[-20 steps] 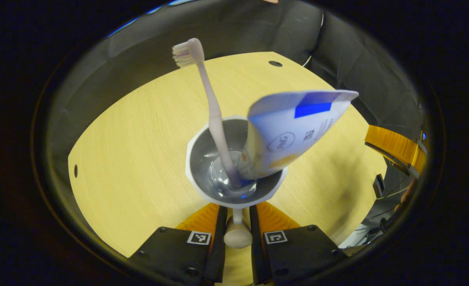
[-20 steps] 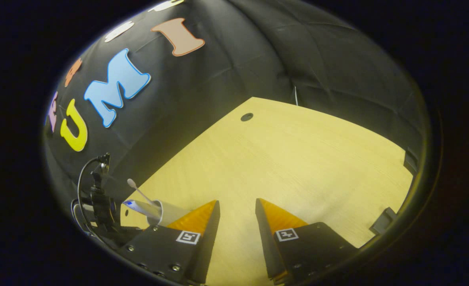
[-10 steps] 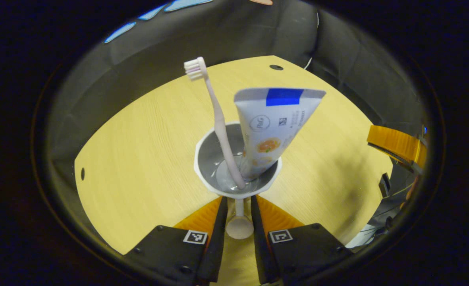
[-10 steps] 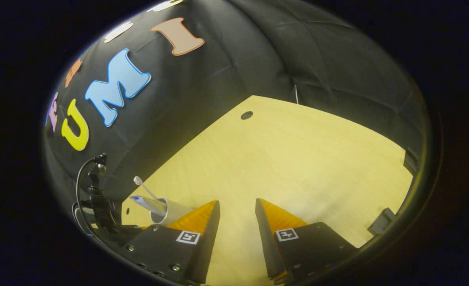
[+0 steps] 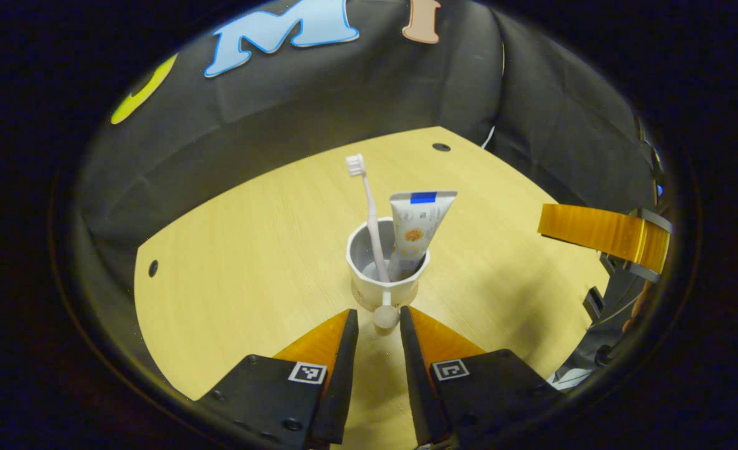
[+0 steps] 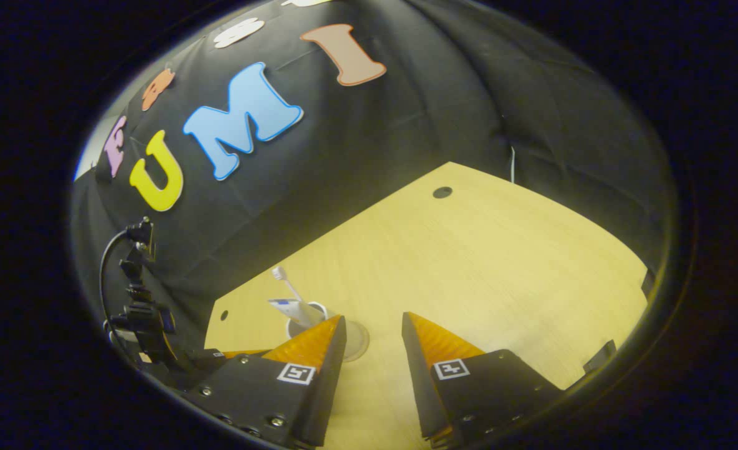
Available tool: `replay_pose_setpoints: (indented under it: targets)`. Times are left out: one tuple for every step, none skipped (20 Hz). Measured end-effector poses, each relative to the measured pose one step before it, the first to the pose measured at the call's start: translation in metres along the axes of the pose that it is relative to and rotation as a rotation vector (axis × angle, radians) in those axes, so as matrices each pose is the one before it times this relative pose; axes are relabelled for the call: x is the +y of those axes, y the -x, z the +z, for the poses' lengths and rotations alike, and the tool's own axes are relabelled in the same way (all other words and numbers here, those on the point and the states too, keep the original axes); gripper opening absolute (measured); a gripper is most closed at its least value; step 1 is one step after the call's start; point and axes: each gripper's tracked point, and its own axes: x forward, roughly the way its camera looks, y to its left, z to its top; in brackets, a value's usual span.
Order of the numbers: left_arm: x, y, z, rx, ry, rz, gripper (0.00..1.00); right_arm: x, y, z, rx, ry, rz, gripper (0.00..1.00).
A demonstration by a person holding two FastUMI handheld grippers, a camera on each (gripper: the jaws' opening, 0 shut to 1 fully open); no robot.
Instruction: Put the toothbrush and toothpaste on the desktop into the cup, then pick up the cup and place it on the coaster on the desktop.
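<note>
Cup [image 5: 386, 275]: stands on the desk [image 5: 250, 250] with toothbrush [image 5: 369, 212] and toothpaste [image 5: 413, 228] inside
Feel: looks light, hard, tippy
Hold: its little handle [image 5: 385, 314]
Left gripper [image 5: 378, 322]: open, handle between the tips, not squeezed
Right gripper [image 6: 373, 328]: open, empty

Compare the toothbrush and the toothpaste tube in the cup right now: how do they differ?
The toothbrush is a thin pale stick with bristles at the top; the toothpaste tube is wide and flat, printed, with a blue band. The toothbrush reaches higher than the tube. The toothbrush leans left; the tube tilts right. Both stand inside the cup, ends sticking above its rim.
</note>
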Motion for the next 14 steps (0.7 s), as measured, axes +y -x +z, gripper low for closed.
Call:
replay_pose_setpoints:
  targets:
    - [0.00451, 0.01221, 0.00668, -0.04023, 0.00203, 0.01787, 0.59, 0.01, 0.0045, 0.00303, -0.00767, 0.0241, 0.01812, 0.54]
    - [0.00557, 0.01465, 0.00933, -0.04365, 0.00446, 0.0173, 0.59, 0.01017, 0.00384, 0.00468, -0.01066, 0.024, 0.01702, 0.54]
    - [0.00408, 0.01365, 0.00985, -0.04943, 0.00501, 0.01822, 0.59, 0.01065, 0.00391, 0.00505, -0.01222, 0.02524, 0.01691, 0.54]
    - [0.00436, 0.0097, 0.00935, -0.05219, 0.00628, 0.01803, 0.6, 0.00975, 0.00312, 0.00573, -0.01021, 0.02697, 0.01604, 0.54]
    - [0.00451, 0.01155, 0.01105, -0.04728, 0.00641, 0.01999, 0.59, 0.0097, 0.00424, 0.00552, -0.0115, 0.02797, 0.01214, 0.54]
    - [0.00581, 0.01155, 0.01058, -0.04639, 0.00728, 0.01956, 0.34, 0.00881, 0.00306, 0.00741, -0.01555, 0.02817, 0.01151, 0.54]
    - [0.00683, 0.01167, 0.01261, -0.05111, 0.00642, 0.01903, 0.47, 0.00902, 0.00389, 0.00867, -0.01958, 0.03065, 0.00843, 0.54]
    - [0.00794, 0.01427, 0.01638, -0.05258, 0.00551, 0.02206, 0.6, 0.00726, 0.00318, 0.01007, -0.02398, 0.03255, 0.00482, 0.54]
    - [0.00771, 0.01284, 0.01428, -0.05605, 0.00607, 0.02776, 0.6, 0.00765, 0.00422, 0.01122, -0.02798, 0.03141, 0.00169, 0.54]
    - [0.00854, 0.01114, 0.01703, -0.05787, 0.00952, 0.0271, 0.6, 0.00648, 0.00306, 0.01305, -0.03341, 0.02812, 0.00307, 0.54]
    - [0.0083, 0.01013, 0.01672, -0.05653, 0.01463, 0.02722, 0.6, 0.00642, 0.00375, 0.01156, -0.03001, 0.02664, 0.00104, 0.54]
    - [0.00627, 0.00496, 0.00788, -0.05114, 0.01552, 0.03092, 0.6, 0.00639, 0.00325, 0.01176, -0.02952, 0.02504, 0.00228, 0.54]
    - [0.00987, 0.00678, 0.01026, -0.044, 0.01577, 0.03498, 0.59, 0.00564, 0.00257, 0.01113, -0.02885, 0.02179, 0.00218, 0.54]
    - [0.01007, 0.00789, 0.00527, -0.03758, 0.01353, 0.02922, 0.59, 0.00523, 0.0025, 0.01021, -0.02646, 0.01456, 0.00618, 0.54]
